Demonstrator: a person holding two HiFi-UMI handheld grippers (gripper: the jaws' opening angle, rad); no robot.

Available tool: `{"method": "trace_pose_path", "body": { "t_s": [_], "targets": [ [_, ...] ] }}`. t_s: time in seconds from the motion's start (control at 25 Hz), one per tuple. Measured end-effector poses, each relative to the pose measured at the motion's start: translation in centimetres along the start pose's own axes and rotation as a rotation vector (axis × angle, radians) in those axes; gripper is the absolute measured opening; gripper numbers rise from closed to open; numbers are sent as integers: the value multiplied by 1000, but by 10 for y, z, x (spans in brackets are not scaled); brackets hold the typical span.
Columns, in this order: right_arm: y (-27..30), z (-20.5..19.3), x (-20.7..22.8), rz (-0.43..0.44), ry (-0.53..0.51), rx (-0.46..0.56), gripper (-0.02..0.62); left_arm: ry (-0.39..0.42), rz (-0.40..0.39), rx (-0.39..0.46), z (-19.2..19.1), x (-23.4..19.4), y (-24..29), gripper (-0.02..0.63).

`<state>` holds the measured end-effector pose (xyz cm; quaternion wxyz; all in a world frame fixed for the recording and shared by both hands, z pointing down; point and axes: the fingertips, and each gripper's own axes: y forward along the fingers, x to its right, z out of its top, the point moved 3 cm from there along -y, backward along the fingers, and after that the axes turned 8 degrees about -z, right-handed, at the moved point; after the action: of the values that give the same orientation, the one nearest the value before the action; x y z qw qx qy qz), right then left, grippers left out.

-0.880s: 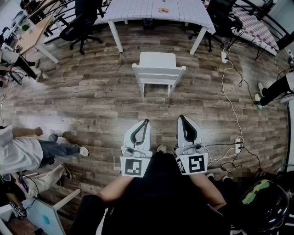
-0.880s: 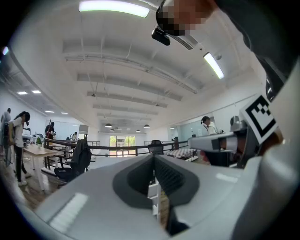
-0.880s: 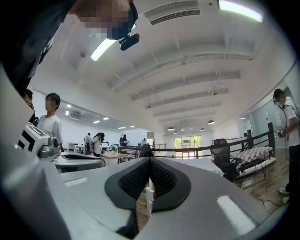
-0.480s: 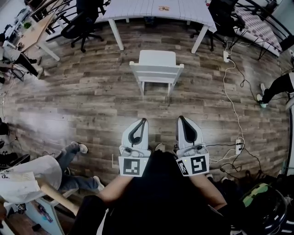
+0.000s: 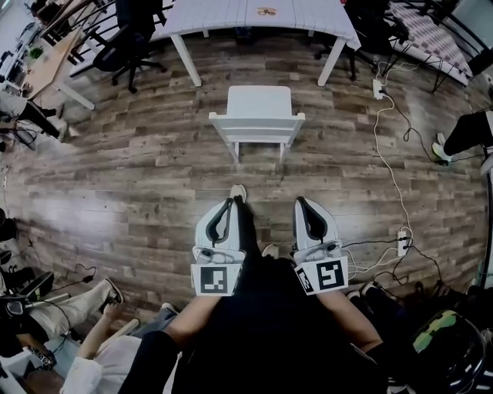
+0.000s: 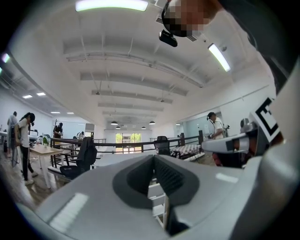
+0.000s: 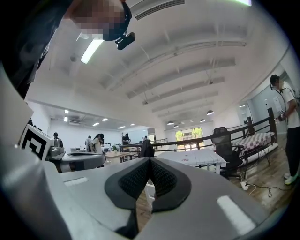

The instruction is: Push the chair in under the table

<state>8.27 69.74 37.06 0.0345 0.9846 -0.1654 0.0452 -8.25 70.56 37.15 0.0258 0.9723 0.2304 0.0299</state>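
Ahead, chair (image 5: 259, 108) short of table (image 5: 231, 14); office chair (image 5: 127, 38) left, power strip (image 5: 402, 238) right.

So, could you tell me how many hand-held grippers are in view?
2. The left hand-held gripper is at lower centre, the right hand-held gripper beside it; both shut, short of the white chair.

The person wears a black top (image 5: 269, 331), dark trousers and a pale shoe (image 5: 239, 191). The left gripper (image 5: 229, 202) and right gripper (image 5: 300, 202) are rounded pale grey shells tapering to a point. Each has dark ribbed pads (image 6: 171, 177) and a cube (image 5: 216, 280) bearing black-and-white square markers.
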Motion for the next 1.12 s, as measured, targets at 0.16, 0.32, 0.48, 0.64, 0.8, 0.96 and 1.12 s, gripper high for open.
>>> {"method": "trace_pose_path", "body": {
  "t_s": [0.16, 0.32, 0.48, 0.64, 0.8, 0.96, 1.12],
  "targets": [
    [47, -1, 10, -21, -15, -12, -2, -4, -32, -5, -8, -29, 39, 9],
    [109, 4, 17, -42, -14, -22, -2, -4, -56, -12, -8, -68, 85, 9],
    [169, 2, 18, -30, -8, -49, -2, -3, -59, -42, -11, -110, 125, 9],
    [225, 1, 19, -38, -9, -94, -2, -26, -68, -43, -9, -155, 163, 9],
    [274, 8, 22, -64, -25, -125, -2, -49, -90, -43, -7, -193, 197, 11],
    [314, 13, 19, -86, -43, -134, -2, -76, -110, -58, -10, -223, 218, 9],
    [342, 12, 17, -105, -61, -149, -2, -20, -153, -58, -14, -240, 233, 9]
  ]
}}
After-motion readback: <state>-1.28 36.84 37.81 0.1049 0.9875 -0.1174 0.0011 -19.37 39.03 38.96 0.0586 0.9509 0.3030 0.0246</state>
